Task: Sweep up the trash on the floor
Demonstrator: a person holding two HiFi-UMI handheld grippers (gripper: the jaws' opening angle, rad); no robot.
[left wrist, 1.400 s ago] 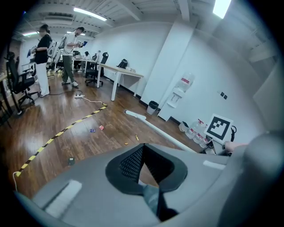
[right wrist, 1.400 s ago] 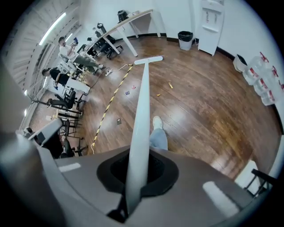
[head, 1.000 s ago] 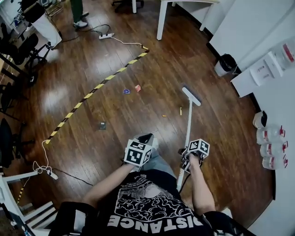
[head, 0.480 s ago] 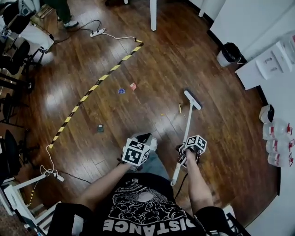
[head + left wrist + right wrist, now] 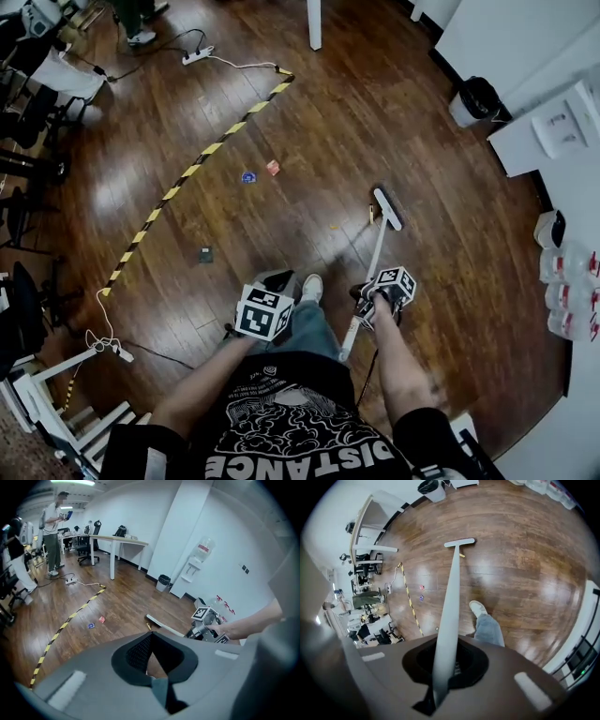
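On the floor, far left: a yellow-and-black striped strip (image 5: 178, 183) is seen laid diagonally across the wooden floor (image 5: 309, 112), with a white power strip (image 5: 197, 56) beyond its far end.
Dark scrap: a small dark scrap (image 5: 204, 254) is seen lying alone just right of the striped strip, well apart from the broom.
Blue and red scraps: a blue scrap (image 5: 248, 177) and a red scrap (image 5: 273, 168) are found lying close together but not touching — well to the left of the broom head.
Left gripper: the left gripper (image 5: 149, 638) is held low in front of the person, near a white shoe (image 5: 311, 286); its jaws are brought together at the tips and nothing is held between them.
Broom: the broom (image 5: 375, 253) is held tilted, its white handle (image 5: 361, 305) slanted up toward the person, and its broom head (image 5: 387, 208) is set on the floor ahead.
Yellow scrap: a small yellow scrap (image 5: 369, 215) is seen just beside the broom head, on its left.
Right gripper: the right gripper (image 5: 444, 663) is clamped on the handle — the handle is seen passing straight between its jaws.
Far right: a black bin (image 5: 478, 97) is stood by the white wall, and clear bottles (image 5: 562, 295) with red marks are lined up nearer the person.
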